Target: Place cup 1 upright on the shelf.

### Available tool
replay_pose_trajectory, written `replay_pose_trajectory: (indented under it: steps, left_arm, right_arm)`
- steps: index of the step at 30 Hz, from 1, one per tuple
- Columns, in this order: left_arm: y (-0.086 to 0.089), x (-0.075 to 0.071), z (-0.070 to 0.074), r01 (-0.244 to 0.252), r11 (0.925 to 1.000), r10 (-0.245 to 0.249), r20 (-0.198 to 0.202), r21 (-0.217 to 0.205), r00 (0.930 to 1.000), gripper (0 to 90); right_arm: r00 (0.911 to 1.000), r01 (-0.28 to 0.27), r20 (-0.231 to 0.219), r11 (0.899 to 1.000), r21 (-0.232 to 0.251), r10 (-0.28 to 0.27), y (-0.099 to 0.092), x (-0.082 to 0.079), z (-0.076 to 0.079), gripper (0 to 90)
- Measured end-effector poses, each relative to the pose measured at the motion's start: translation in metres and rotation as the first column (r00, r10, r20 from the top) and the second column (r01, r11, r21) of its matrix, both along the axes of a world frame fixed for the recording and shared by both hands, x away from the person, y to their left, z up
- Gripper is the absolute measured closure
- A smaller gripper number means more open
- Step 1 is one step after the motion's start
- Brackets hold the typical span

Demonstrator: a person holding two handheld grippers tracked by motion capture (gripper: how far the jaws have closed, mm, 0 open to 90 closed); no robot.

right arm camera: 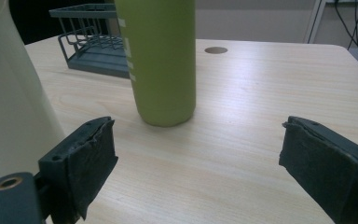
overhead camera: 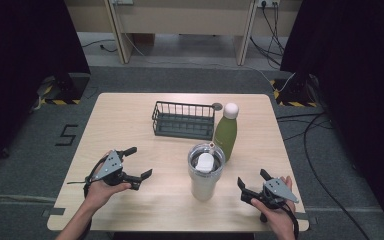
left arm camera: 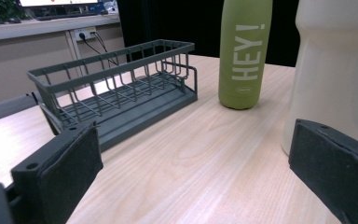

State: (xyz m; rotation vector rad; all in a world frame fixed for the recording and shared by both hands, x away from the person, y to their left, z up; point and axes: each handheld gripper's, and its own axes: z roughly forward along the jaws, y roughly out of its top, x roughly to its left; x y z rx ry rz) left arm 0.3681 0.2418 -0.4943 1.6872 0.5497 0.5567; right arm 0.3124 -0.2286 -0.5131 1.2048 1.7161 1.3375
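Centrally on the table (overhead camera: 130,125) stands the cream tumbler (overhead camera: 206,177), with the green bottle (overhead camera: 225,134) just behind it and the wire basket (overhead camera: 184,120) farther back. Your left gripper (overhead camera: 138,161) hovers to the tumbler's left, jaws spread and empty; your right gripper (overhead camera: 252,182) hovers to its right, jaws likewise spread, the bottle standing ahead between them, untouched.

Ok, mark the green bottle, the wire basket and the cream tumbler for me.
green bottle (overhead camera: 225,136): high view, middle of its body.
wire basket (left arm camera: 121,63): left gripper view, near top rail.
cream tumbler (overhead camera: 203,187): high view, lower side wall.
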Motion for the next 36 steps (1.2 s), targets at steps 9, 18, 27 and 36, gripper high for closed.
replay_pose_trajectory:
  steps: [9,18,27,36]
  left_arm:
    - [-0.017,-0.006,-0.001,0.041,0.9991,-0.041,-0.001,0.001,0.9991,0.5]
    - [-0.022,-0.006,-0.001,0.046,0.9989,-0.046,0.011,0.006,0.9989,0.7]
    - [-0.036,-0.008,0.001,0.092,0.9957,-0.092,0.01,-0.004,0.9957,0.1]
    - [-0.074,-0.007,-0.003,0.22,0.9755,-0.22,-0.019,-0.013,0.9753,0.0]
  right_arm:
    - [1.0,-0.008,0.003,1.0,-0.001,0.008,0.0,-0.001,0.001,11.2]
    - [0.9983,-0.056,0.016,0.998,-0.022,0.056,0.01,-0.003,0.005,12.3]
    - [0.997,-0.077,0.006,0.996,-0.035,0.077,0.017,0.0,0.003,9.9]
    - [0.9976,-0.069,0.003,0.997,-0.037,0.069,0.016,0.001,0.003,9.7]
